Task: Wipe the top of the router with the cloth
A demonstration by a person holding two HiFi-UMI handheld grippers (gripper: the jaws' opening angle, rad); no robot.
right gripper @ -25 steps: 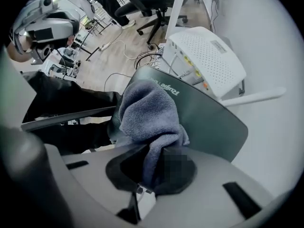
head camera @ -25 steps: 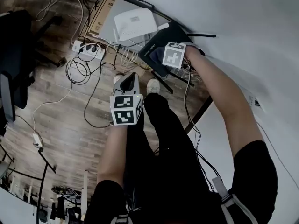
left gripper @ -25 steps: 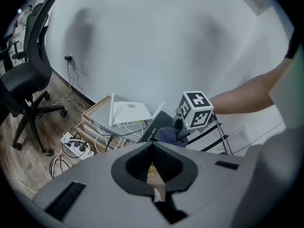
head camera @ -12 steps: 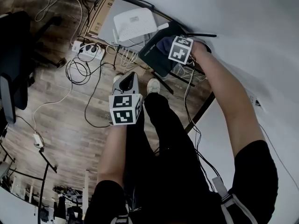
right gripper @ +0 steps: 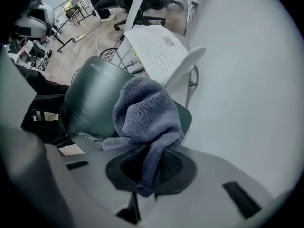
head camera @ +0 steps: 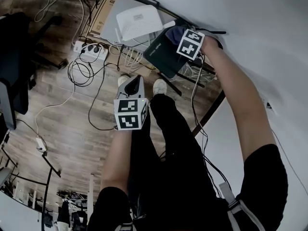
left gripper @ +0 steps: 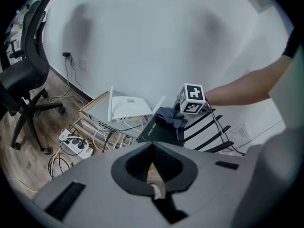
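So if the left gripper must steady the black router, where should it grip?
Probably the bare lower left corner of the black router, left gripper coming from the left: it is a thin tilted slab, the cloth in the right gripper covers its upper end, and antennas crowd its right side.

Wooden floor (head camera: pixel 62 124) with 1 white power strip (head camera: pixel 90 53), loose black cables (head camera: pixel 79 73) and 1 office chair (head camera: pixel 14 61).

The right gripper (head camera: pixel 184 36) is far out over the black router (head camera: pixel 161 57), where a grey-blue cloth (head camera: pixel 173 32) lies bunched on top. A white router (head camera: pixel 139 24) sits just left of it. The left gripper (head camera: pixel 135 82) hangs nearer, above the wood floor (head camera: pixel 57 124)
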